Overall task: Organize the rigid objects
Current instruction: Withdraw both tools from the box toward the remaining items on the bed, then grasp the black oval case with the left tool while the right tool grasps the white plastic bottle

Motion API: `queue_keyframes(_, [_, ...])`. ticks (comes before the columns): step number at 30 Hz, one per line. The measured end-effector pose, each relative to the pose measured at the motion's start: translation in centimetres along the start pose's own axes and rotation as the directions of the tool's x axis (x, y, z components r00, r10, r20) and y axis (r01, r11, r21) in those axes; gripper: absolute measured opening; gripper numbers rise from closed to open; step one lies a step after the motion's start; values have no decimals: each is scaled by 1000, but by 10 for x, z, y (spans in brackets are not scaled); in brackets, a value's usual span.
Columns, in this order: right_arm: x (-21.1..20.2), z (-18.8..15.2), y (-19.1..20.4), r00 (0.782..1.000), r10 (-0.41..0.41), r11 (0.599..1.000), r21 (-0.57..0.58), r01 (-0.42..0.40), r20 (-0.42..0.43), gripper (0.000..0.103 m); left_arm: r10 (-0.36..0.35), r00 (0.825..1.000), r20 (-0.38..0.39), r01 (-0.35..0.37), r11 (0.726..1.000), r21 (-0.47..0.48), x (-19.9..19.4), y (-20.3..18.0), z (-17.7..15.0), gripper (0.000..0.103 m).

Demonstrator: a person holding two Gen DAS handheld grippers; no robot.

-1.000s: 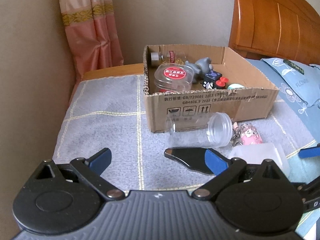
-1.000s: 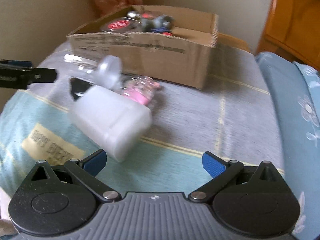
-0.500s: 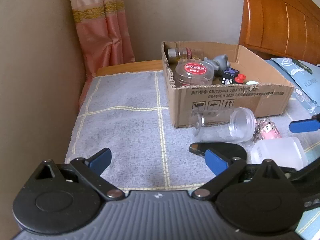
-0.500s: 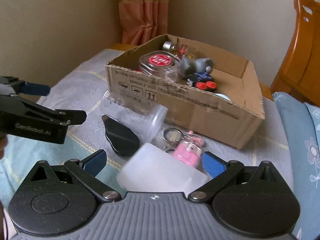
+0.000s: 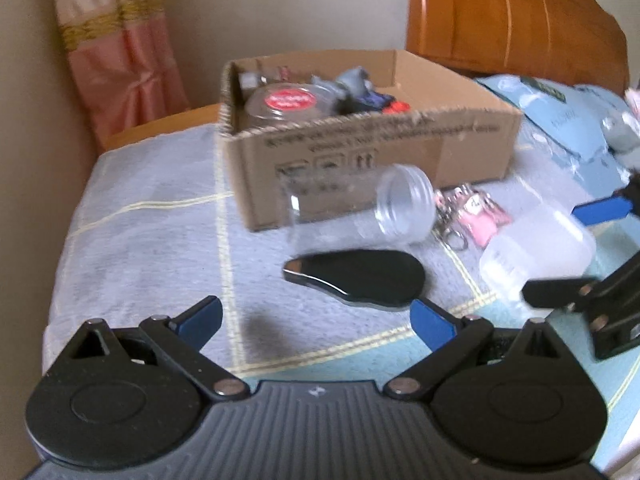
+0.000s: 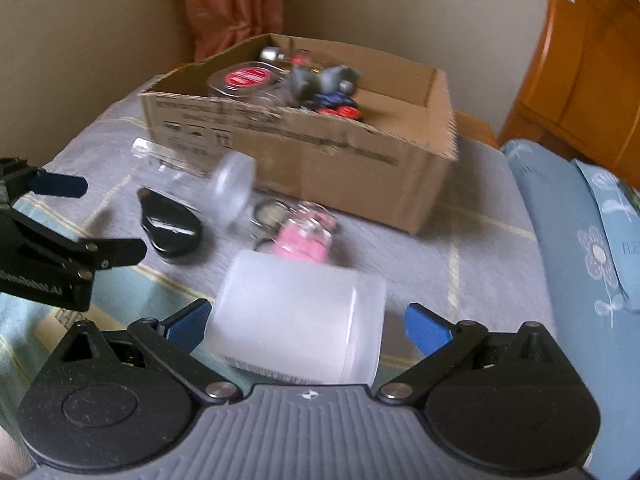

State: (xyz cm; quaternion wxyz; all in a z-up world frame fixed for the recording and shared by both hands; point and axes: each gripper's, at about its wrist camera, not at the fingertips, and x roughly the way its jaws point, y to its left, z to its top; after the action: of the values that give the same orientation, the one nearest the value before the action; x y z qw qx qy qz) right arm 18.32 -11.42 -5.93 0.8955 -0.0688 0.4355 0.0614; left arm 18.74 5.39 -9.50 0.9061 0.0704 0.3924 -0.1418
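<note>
The white plastic tub (image 6: 296, 320) lies on its side at lower centre of the right view, between the spread fingers of my right gripper (image 6: 306, 320), not yet gripped. It looks light, stiff, slick; I'd pinch across its round wall. My left gripper (image 5: 316, 316) is spread, empty.

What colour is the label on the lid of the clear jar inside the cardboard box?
Red label, clearest in the left wrist view.
</note>
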Motion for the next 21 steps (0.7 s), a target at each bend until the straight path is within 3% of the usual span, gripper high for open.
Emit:
queue_keyframes(4, [-2, -7, -8, 1000, 15, 1000, -7, -15, -17, 103, -14, 1000, -22, 14, 1000, 6, 11, -6, -3, 101])
queue_keyframes(21, [13, -9, -11, 995, 96, 994, -45, -98, -40, 103, -40, 998, 56, 40, 999, 6, 30, -13, 7, 102])
